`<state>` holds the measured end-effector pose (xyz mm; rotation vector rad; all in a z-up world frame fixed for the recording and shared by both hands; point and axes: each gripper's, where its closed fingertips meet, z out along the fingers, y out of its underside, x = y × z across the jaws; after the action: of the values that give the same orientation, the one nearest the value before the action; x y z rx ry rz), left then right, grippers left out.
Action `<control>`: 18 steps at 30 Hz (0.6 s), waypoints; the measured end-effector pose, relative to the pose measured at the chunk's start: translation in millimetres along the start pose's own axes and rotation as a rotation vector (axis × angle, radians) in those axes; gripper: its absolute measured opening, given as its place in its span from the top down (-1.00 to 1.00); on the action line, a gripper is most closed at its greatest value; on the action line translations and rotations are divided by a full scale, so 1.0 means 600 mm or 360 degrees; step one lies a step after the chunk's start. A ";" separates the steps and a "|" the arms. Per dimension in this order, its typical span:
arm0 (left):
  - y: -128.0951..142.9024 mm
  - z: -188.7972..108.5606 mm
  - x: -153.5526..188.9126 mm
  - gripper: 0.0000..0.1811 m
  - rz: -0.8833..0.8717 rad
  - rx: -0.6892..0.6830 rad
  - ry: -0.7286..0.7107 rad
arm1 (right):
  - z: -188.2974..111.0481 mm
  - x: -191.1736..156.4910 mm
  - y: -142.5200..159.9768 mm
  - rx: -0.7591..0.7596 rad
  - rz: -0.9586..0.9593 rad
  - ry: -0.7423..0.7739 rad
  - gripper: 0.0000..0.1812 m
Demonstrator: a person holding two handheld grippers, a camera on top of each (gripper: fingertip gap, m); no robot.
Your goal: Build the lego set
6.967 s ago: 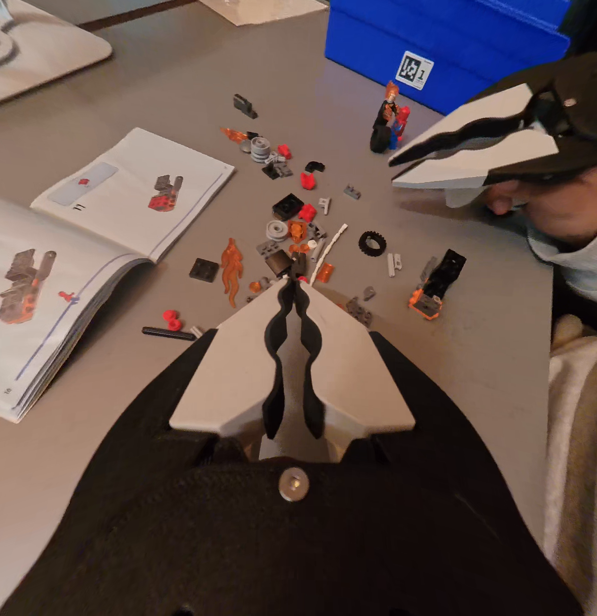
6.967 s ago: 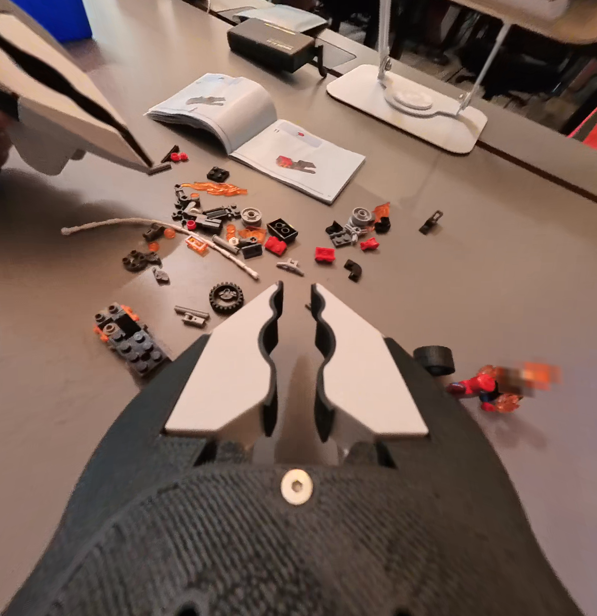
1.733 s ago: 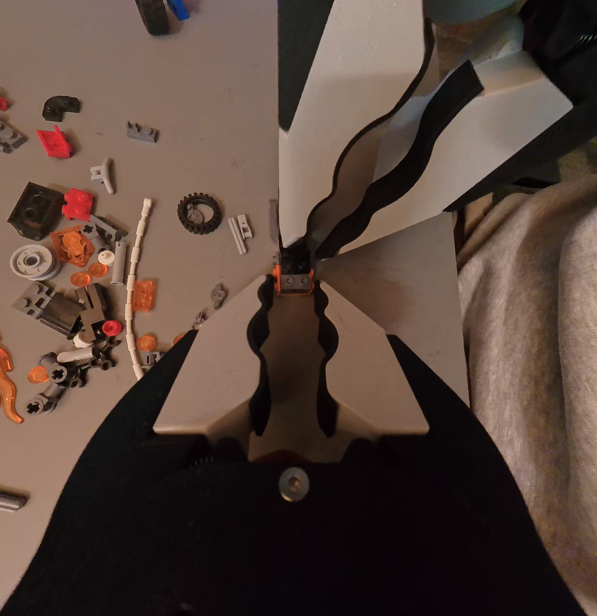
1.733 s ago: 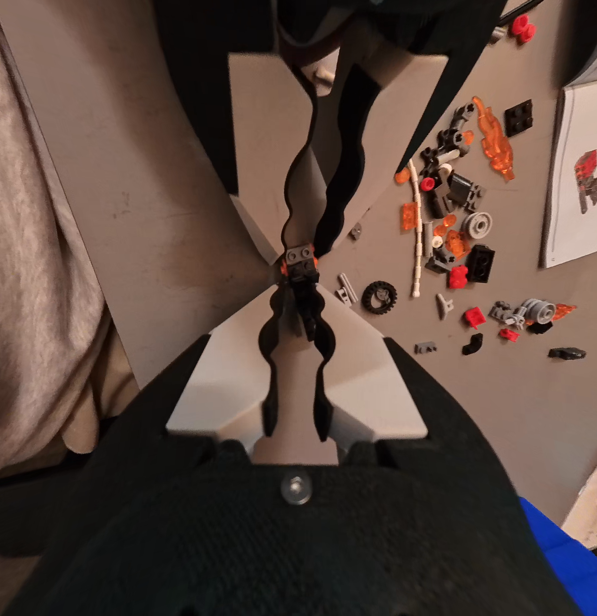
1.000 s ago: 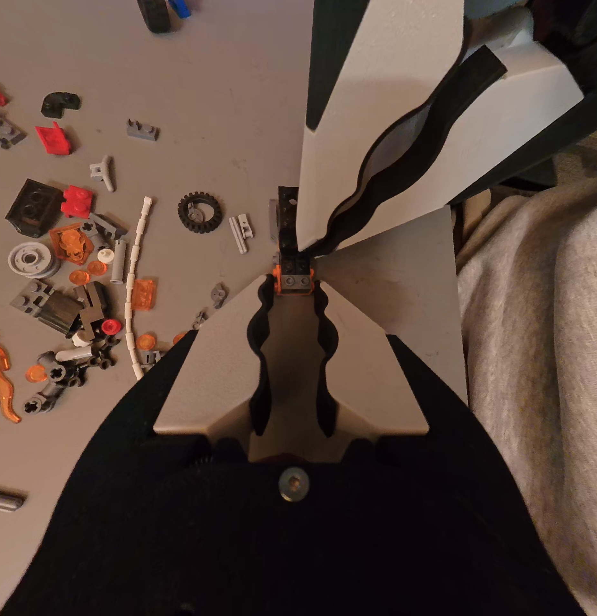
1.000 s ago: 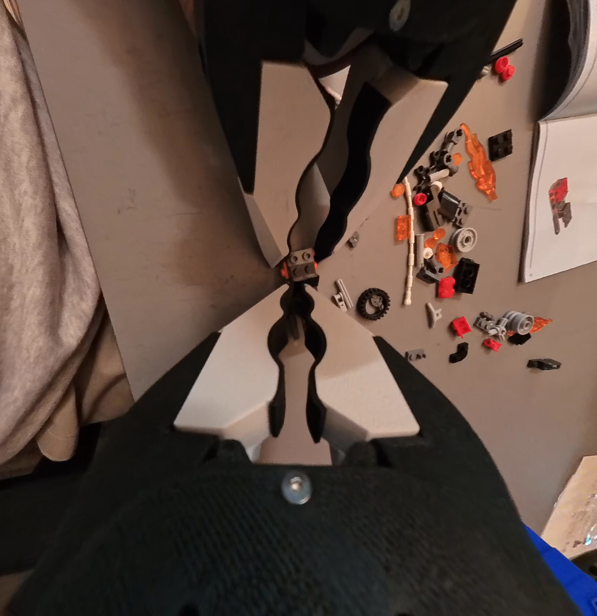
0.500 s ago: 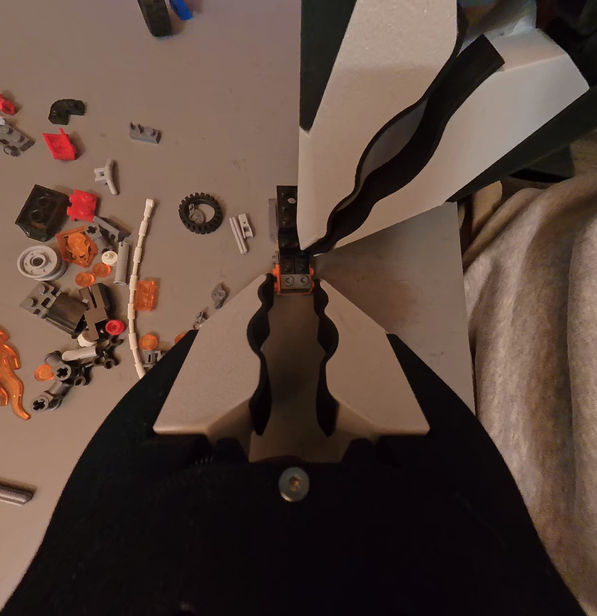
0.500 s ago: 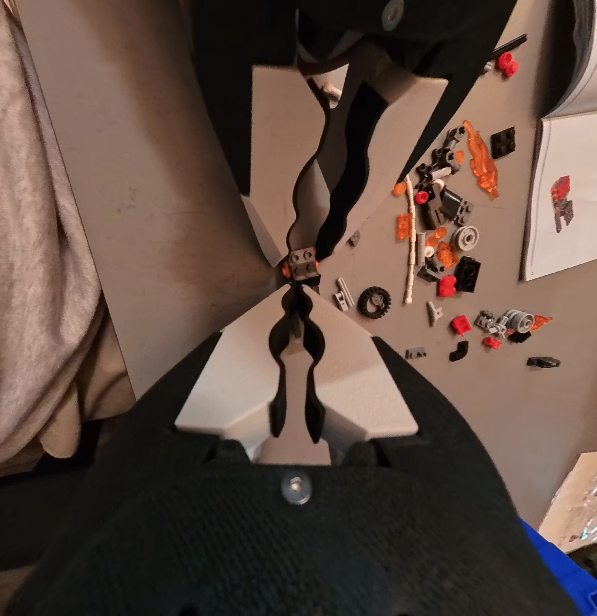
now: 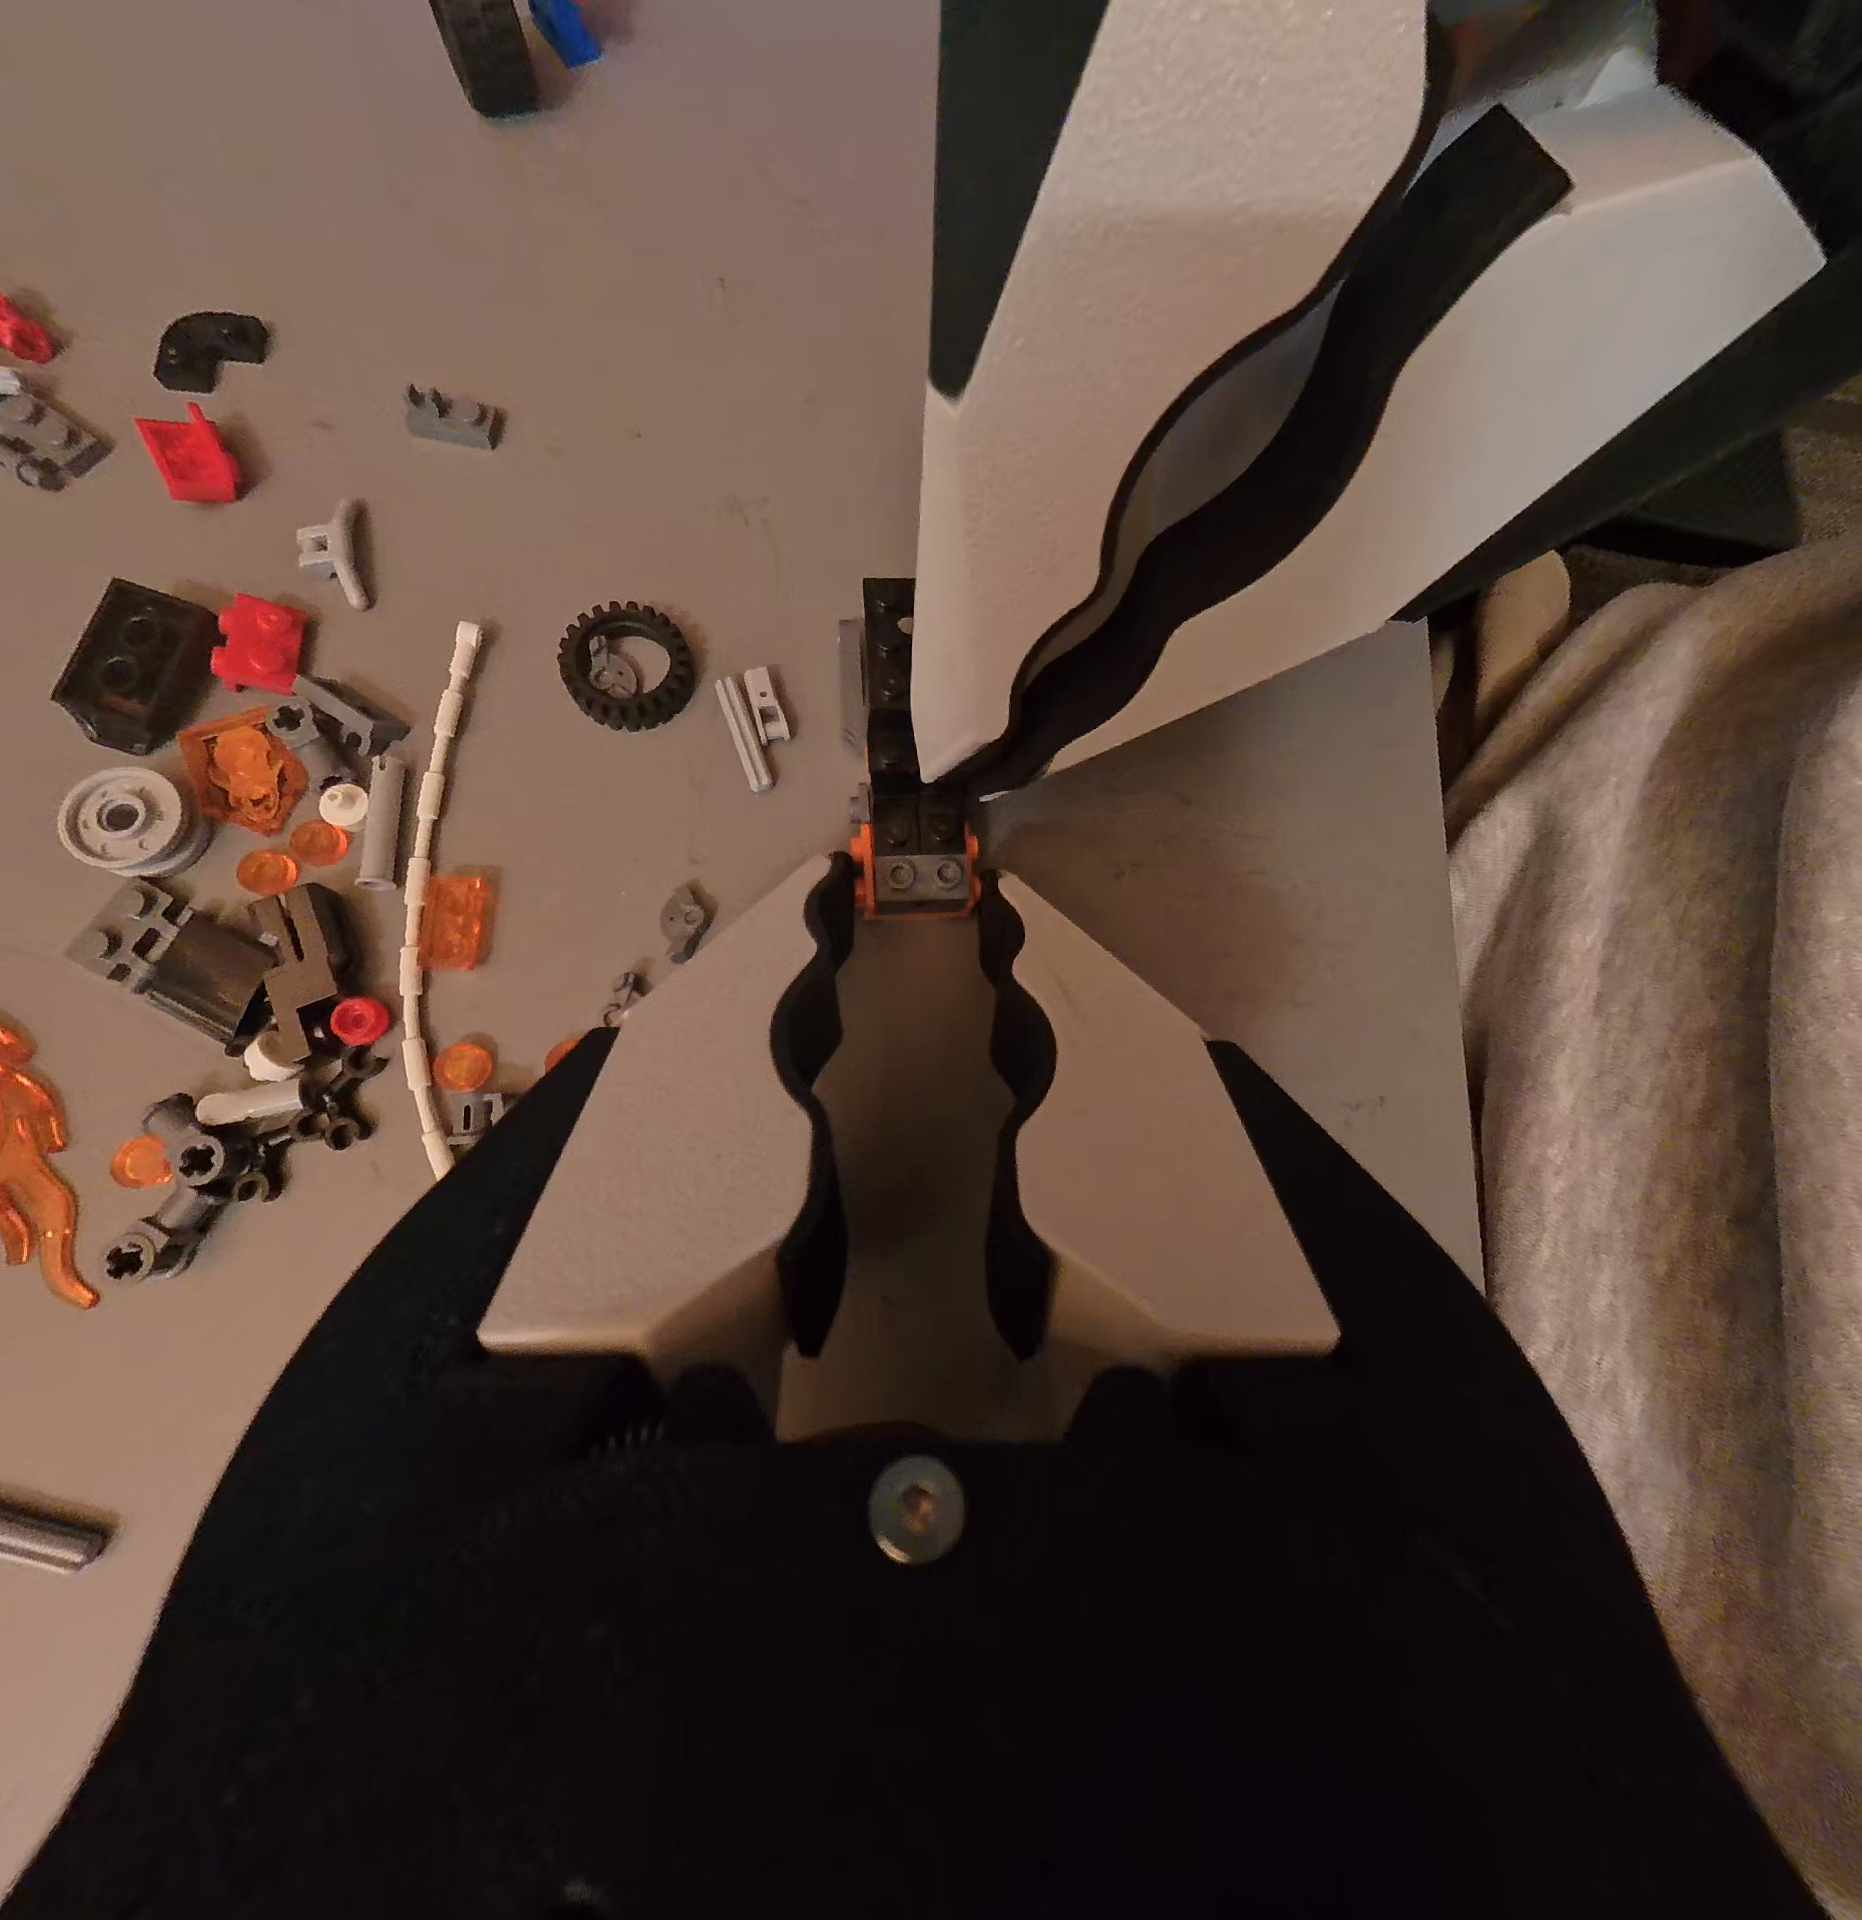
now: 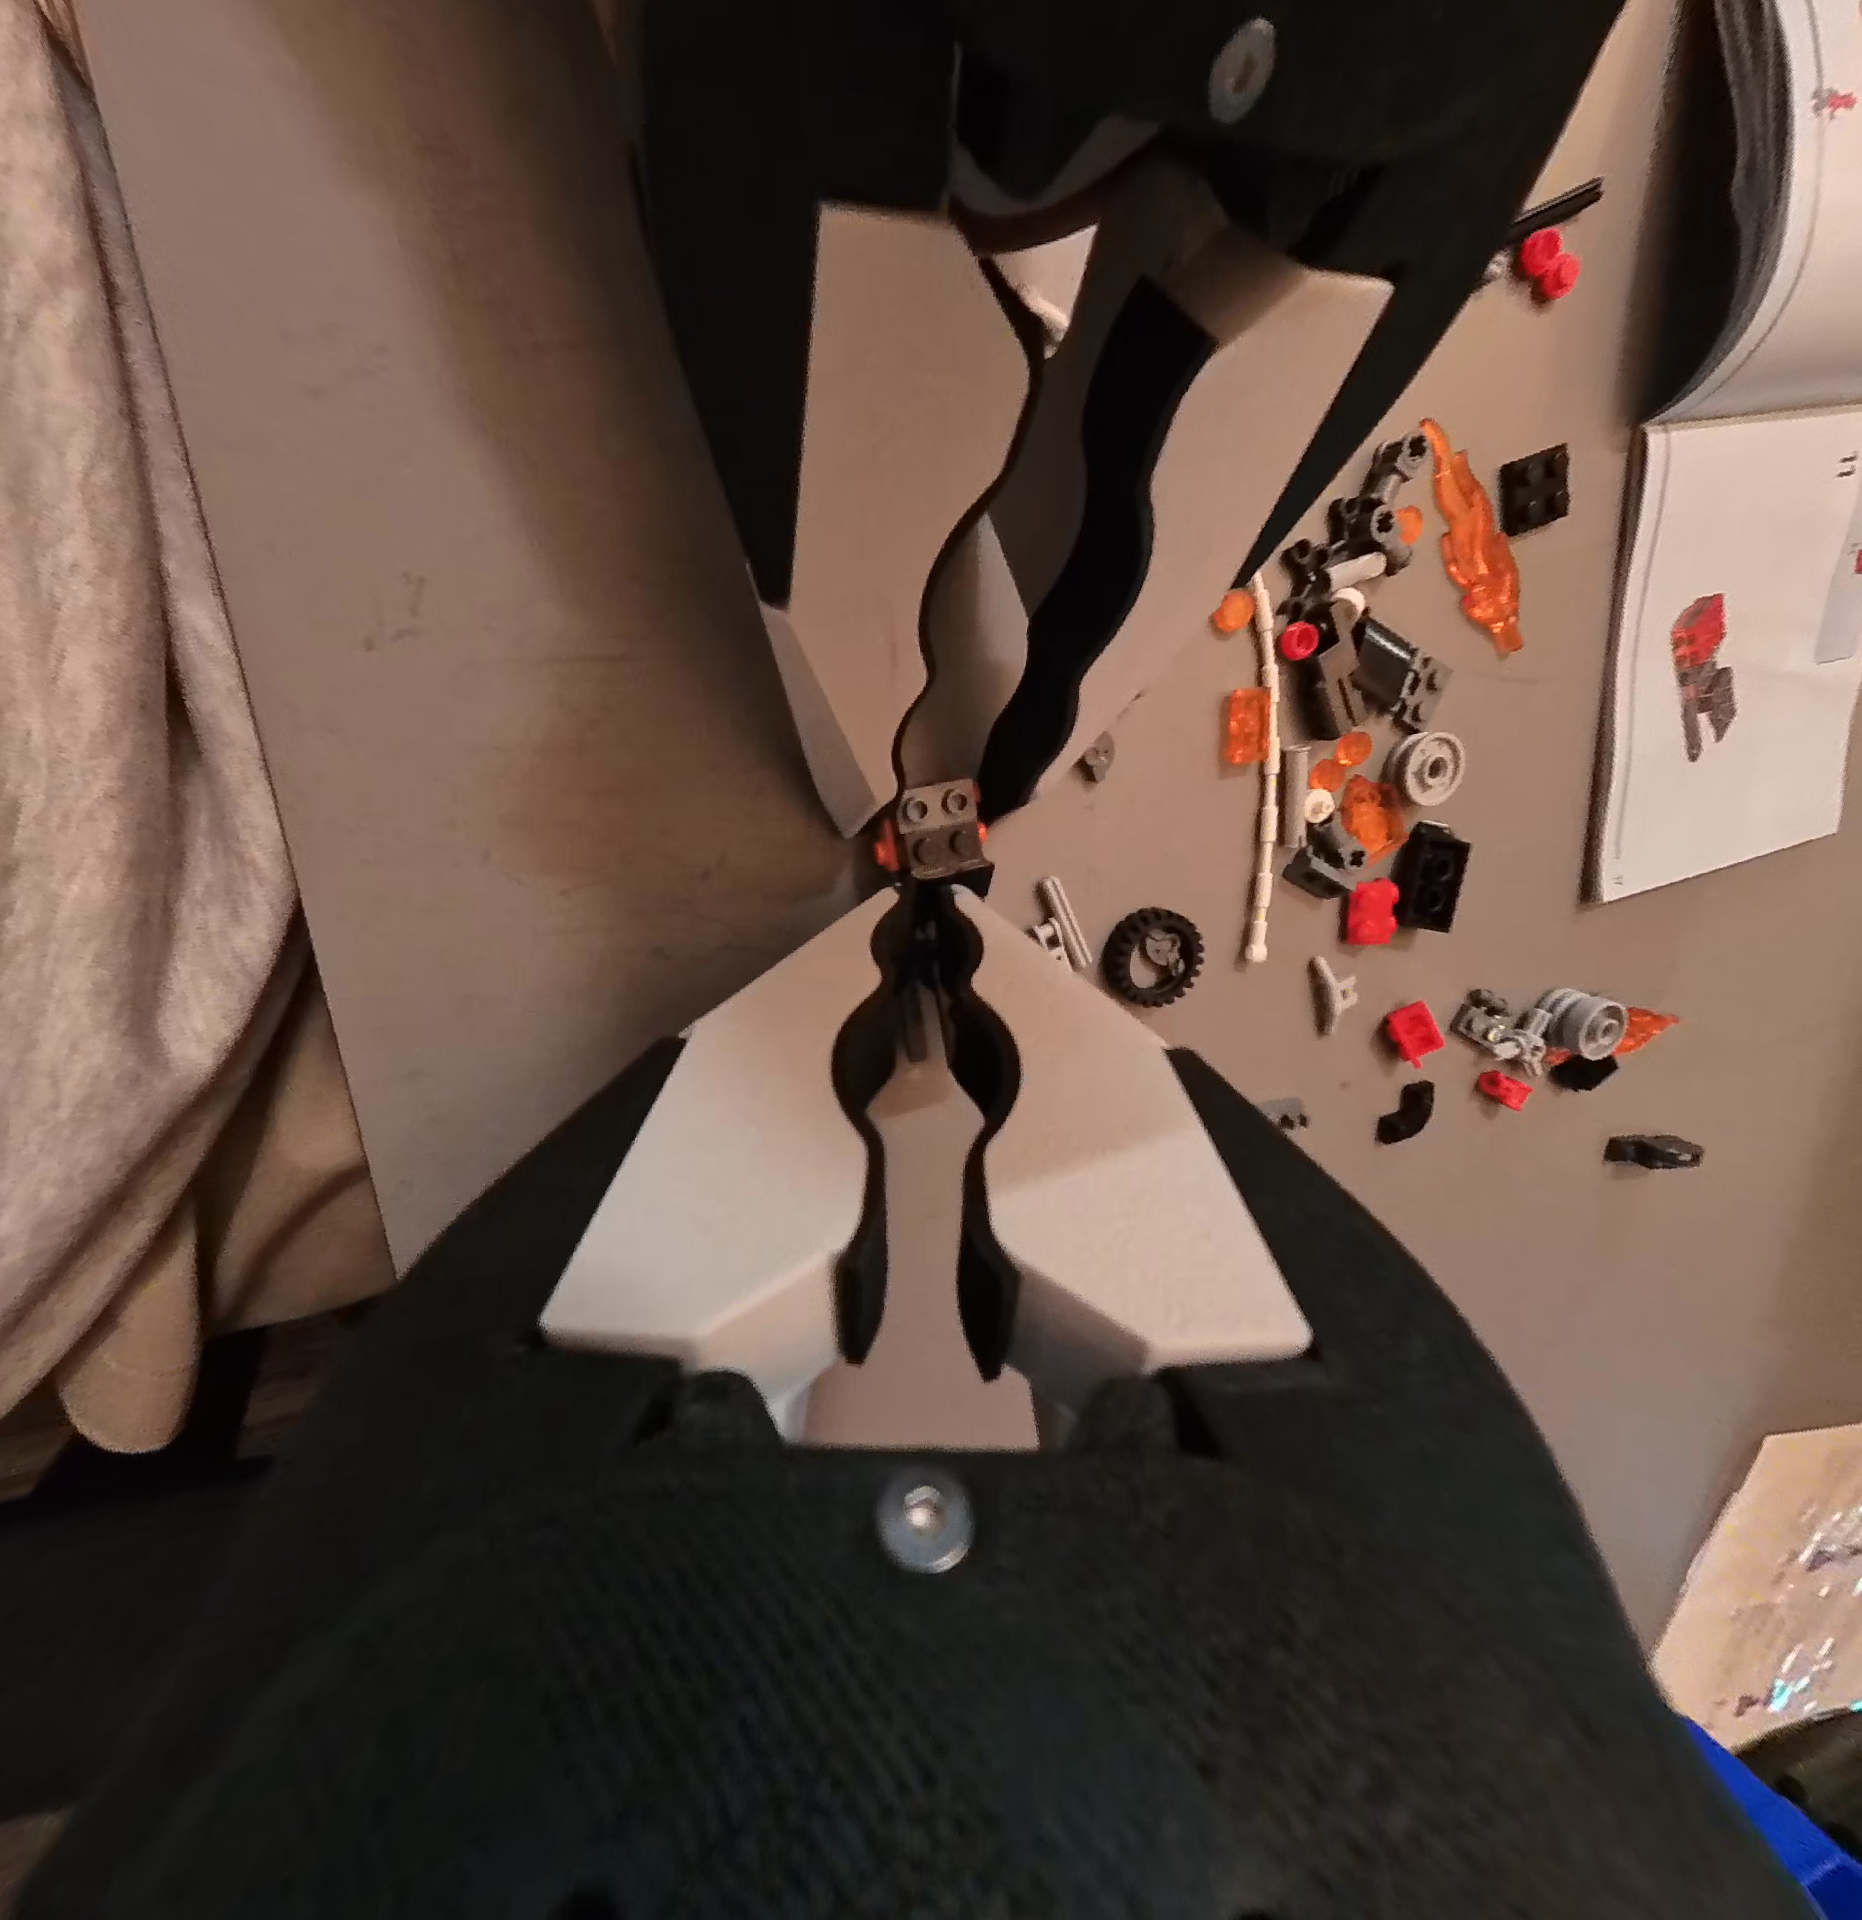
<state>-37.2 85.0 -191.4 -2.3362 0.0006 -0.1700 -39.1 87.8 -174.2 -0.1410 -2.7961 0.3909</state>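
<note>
A small partly built assembly (image 9: 914,871) of grey, black and orange bricks hangs between my two grippers, above the table near its front edge. My left gripper (image 9: 914,888) is shut on its grey and orange end. My right gripper (image 9: 948,777) comes in from the top of the left wrist view and is shut on the black part (image 9: 887,665). In the right wrist view, my right gripper (image 10: 932,906) pinches a thin black part between its pads. The grey studded end (image 10: 942,826) sits just beyond, held by the left gripper (image 10: 937,792).
Loose pieces lie on the grey table (image 9: 646,260): a black tyre (image 9: 626,665), a white chain (image 9: 439,831), an orange flame (image 9: 13,1143), red and black bricks. An open booklet (image 10: 1737,665) lies beyond them. A blue bin (image 10: 1831,1849) and a person's grey clothing (image 9: 1685,1039) are close by. Only a small space, under 4 cm, lies between the two pairs of fingers. From the left gripper's tips to the white chain (image 9: 439,831) is close to 8 centimetres. It turns up in the right wrist view (image 10: 1255,798) as well.
Seven seconds ago both grippers were empty over the table. Now they hold the assembly between them. The right jaws have closed on the black part; little has moved in the last half second.
</note>
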 end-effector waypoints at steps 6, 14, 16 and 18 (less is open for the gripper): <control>0.000 0.000 0.000 0.75 0.0006 -0.0002 -0.0008 | 0.000 0.000 -0.001 -0.0003 -0.0042 0.0013 0.98; 0.000 0.000 0.000 0.75 0.0003 -0.0002 -0.0019 | 0.001 -0.001 -0.001 -0.0019 0.0002 -0.0022 0.98; 0.000 0.000 0.000 0.75 0.0003 -0.0003 -0.0020 | 0.003 -0.002 0.000 -0.0022 0.0012 -0.0032 0.98; 0.000 0.000 0.000 0.75 0.0001 -0.0003 -0.0020 | 0.003 -0.002 0.000 -0.0019 0.0012 -0.0037 0.98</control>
<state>-37.1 84.9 -191.4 -2.3389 -0.0046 -0.1546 -38.5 87.3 -176.1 -0.1508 -2.8218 0.3797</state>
